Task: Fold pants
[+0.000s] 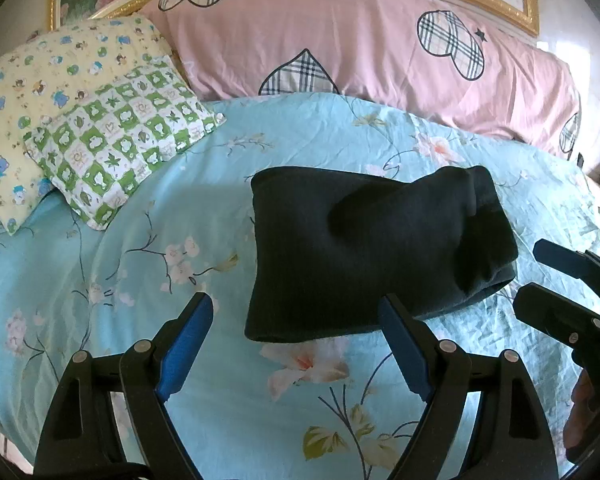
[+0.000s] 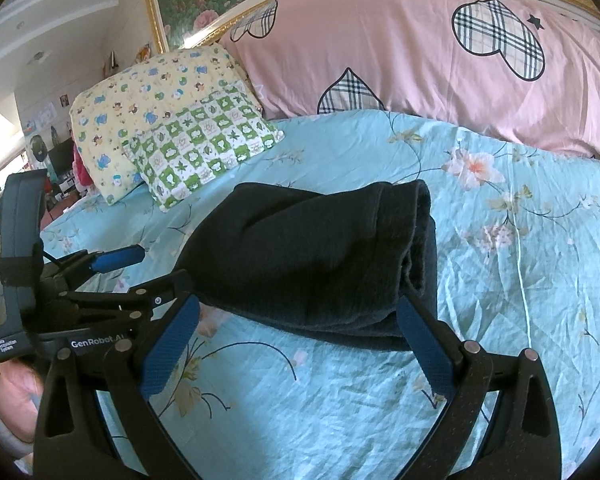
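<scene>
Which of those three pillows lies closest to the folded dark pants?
The green checked pillow; it lies on the sheet nearest the pants, in front of the yellow cartoon pillow and pink heart-print one.

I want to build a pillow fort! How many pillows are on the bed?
3. A big pink pillow lies along the headboard. A yellow bear-print pillow sits at the left, and a green checked pillow leans on it, nearest the folded pants. Others may be out of view.
</scene>
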{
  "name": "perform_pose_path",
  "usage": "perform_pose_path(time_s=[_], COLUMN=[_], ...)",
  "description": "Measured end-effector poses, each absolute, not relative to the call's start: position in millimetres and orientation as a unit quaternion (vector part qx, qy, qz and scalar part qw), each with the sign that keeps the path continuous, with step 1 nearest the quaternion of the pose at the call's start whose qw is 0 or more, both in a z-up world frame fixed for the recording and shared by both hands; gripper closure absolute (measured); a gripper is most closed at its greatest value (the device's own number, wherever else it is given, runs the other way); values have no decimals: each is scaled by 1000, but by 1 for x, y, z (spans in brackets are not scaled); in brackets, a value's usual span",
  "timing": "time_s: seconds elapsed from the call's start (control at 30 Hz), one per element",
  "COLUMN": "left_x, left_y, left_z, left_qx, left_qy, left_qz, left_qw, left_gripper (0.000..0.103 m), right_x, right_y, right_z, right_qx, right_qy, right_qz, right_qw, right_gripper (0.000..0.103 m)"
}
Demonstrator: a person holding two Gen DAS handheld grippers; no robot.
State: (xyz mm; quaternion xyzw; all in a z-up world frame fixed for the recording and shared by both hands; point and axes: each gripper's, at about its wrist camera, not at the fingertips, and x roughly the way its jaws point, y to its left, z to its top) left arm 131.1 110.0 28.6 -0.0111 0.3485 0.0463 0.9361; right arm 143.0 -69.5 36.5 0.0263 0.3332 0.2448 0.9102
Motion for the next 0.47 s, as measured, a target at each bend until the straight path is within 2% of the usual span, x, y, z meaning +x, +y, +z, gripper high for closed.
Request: perform_pose_path(time_s=[0.47], left_x=[135], left_y=[106], left_z=[32], left_qx=[-5], left_qy=[353], left_qz=[46], left_qw=[934], left_gripper=[18], right_x=[144], right_y=[-78], right_z=[39], right_qx=[34], right_qy=[331], right_qz=[238], right_qw=[913], right_gripper=[4])
